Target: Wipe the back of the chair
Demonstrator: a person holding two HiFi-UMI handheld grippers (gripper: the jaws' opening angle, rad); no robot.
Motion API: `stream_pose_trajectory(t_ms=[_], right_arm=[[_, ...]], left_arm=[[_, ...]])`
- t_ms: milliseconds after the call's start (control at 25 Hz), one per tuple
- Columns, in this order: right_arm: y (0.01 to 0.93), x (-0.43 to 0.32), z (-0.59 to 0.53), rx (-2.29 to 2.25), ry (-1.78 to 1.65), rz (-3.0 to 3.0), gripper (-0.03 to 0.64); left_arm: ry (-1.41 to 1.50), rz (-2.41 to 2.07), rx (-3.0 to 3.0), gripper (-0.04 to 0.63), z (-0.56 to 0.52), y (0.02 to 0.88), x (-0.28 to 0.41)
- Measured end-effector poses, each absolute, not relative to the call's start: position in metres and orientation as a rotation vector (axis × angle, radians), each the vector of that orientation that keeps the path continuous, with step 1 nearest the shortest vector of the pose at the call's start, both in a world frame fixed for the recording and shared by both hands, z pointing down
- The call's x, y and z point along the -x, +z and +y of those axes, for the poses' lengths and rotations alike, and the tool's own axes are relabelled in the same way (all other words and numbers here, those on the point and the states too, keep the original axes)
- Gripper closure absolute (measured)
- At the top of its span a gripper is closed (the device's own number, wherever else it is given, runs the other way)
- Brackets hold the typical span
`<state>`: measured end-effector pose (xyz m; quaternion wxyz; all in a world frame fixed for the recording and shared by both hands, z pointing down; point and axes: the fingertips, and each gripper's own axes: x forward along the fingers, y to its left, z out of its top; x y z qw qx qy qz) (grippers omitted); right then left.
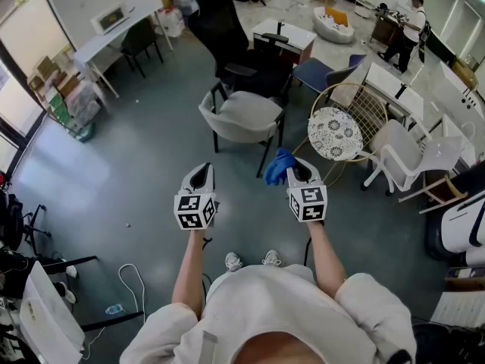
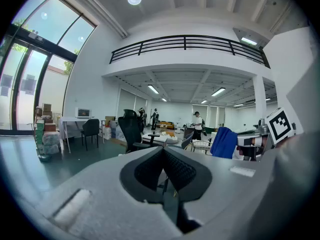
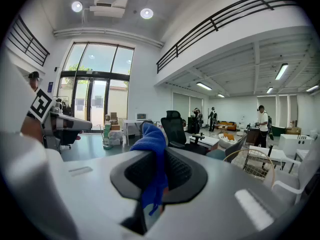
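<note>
Head view: person stands with both grippers forward. Grey armchair (image 1: 242, 118) is just ahead, its curved back seemingly toward person, apart from both tools. Right gripper (image 1: 294, 167) pinches blue cloth (image 1: 278, 167), which bunches up between its jaws. Left gripper (image 1: 201, 174) has jaws pressed together with nothing between. Wiping not yet begun. To do well: close in, press loose cloth flat on backrest, use overlapping strokes from top rim down. Left gripper could steady chair.
</note>
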<state>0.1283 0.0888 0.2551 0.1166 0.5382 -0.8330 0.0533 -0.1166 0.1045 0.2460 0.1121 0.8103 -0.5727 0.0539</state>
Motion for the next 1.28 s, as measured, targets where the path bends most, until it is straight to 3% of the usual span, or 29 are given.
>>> stream_pose_trajectory(t_ms=[880,1280], right_arm=[[0.292,-0.149,0.076,-1.396,0.213,-2.494,0.580],[0.316,-0.112,0.043,-1.379,0.235,-2.453,0.580]], left_arm=[[0.231,-1.703,-2.315,0.591,0.096,0.274,0.062],[0.226,-1.652,-2.310,0.591,0.056,0.300,0.091]])
